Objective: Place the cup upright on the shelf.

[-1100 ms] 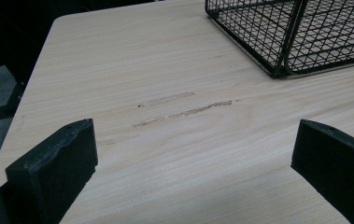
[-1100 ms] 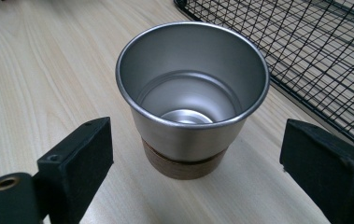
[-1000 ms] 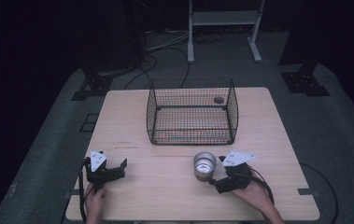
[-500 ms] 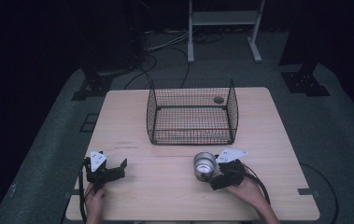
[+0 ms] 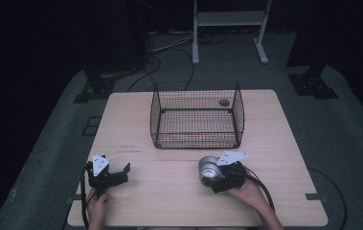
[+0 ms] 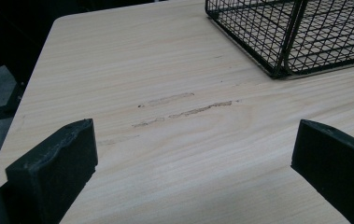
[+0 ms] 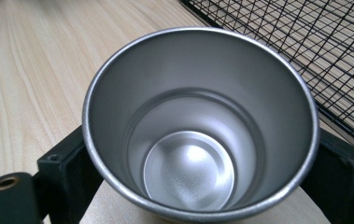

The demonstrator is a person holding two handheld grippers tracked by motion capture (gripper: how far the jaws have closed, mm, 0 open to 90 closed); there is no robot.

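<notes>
- Steel cup [image 7: 198, 126] upright on the tabletop [image 5: 169, 191], just in front of the wire basket [image 5: 196, 115].
- Right hand-held gripper [image 5: 217, 178]: jaws flank the cup; contact unclear, can't tell if clamped.
- Left hand-held gripper [image 5: 117, 171]: jaws apart, empty.
- Cup likely light, rigid, slick; grip mid-wall.

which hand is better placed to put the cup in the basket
Right. The right gripper has its jaws on both sides of the steel cup, just in front of the wire basket. The left gripper sits open over bare table, holding nothing.
</notes>
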